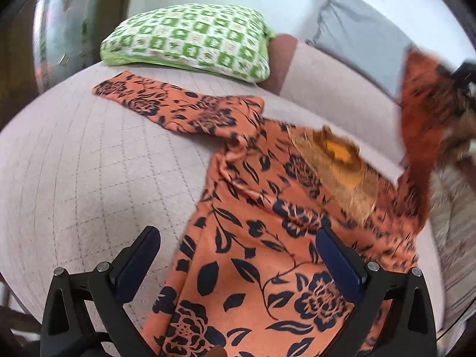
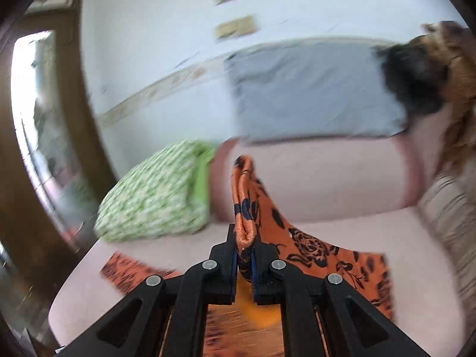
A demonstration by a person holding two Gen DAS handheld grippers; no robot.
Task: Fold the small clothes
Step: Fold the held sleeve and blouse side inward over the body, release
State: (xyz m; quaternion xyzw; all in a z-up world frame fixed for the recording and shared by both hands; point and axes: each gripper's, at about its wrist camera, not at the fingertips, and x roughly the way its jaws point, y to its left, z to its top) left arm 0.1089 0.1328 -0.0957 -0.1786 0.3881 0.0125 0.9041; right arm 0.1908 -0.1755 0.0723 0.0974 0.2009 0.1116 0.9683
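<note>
Orange garment (image 1: 261, 238): a floral print in navy is seen on it; it is spread over the pale quilted bed (image 1: 74, 178), one sleeve laid out toward the green checked pillow (image 1: 190, 38).
Neckline: a golden embroidered patch (image 1: 336, 166) is shown, blurred.
Left gripper (image 1: 238, 255): its jaws are held wide apart above the garment's lower part; nothing is gripped.
Right gripper (image 2: 244, 255): its jaws are pressed together on a bunched fold of the garment (image 2: 245, 208), which is lifted off the bed.
Grey pillow (image 2: 312, 89): it is propped against the wall behind.
</note>
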